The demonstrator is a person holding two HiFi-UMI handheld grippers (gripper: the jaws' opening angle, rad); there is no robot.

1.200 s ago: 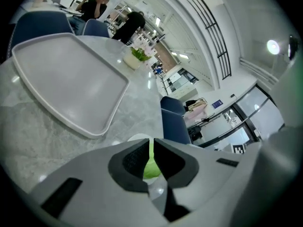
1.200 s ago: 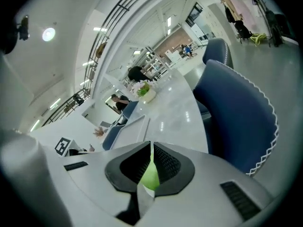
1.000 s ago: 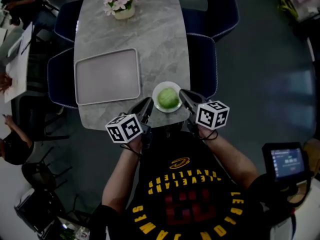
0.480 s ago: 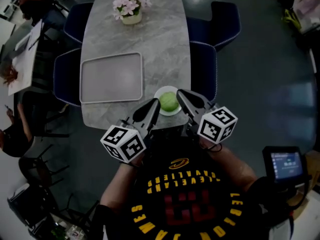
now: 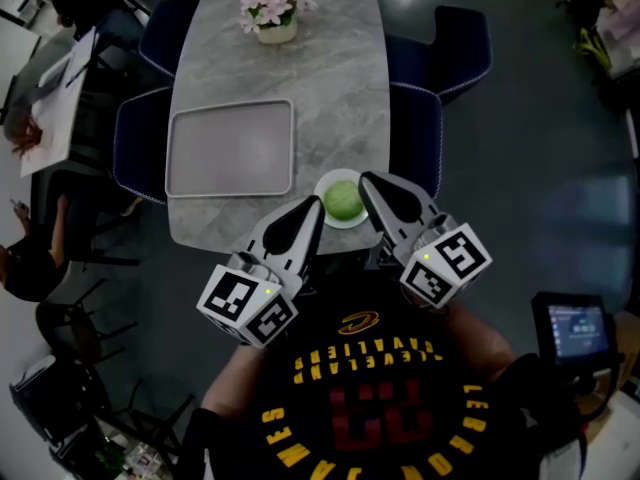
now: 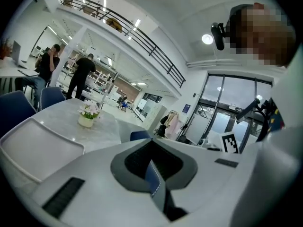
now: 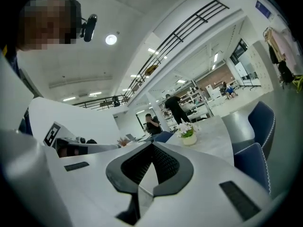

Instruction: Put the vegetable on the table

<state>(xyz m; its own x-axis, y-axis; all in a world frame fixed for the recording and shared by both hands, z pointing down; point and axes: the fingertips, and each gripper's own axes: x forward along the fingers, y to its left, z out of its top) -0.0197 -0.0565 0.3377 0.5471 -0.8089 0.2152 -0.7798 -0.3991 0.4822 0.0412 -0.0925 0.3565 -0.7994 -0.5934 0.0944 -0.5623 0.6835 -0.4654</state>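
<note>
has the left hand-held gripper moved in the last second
Yes. The left hand-held gripper has drawn back toward the person: its marker cube now sits clear of the table's near edge, which it overlapped a second ago.

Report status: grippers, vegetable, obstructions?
Both shut, empty: left hand-held gripper, right hand-held gripper. Vegetable on plate at table edge, between their tips. Tray alongside, not obstructing.

A long surface (image 5: 335, 78) of grey marbled stone is seen running from near to far, with its near end rounded. A small pot of pink flowers (image 5: 273, 18) is set towards the far end, about midway across. A grey rectangular tray (image 5: 230, 150) is laid flat on the left half, nearer in. A small white plate (image 5: 328, 182) is placed just right of the tray's near right corner, apart from it and close to the near edge.
</note>
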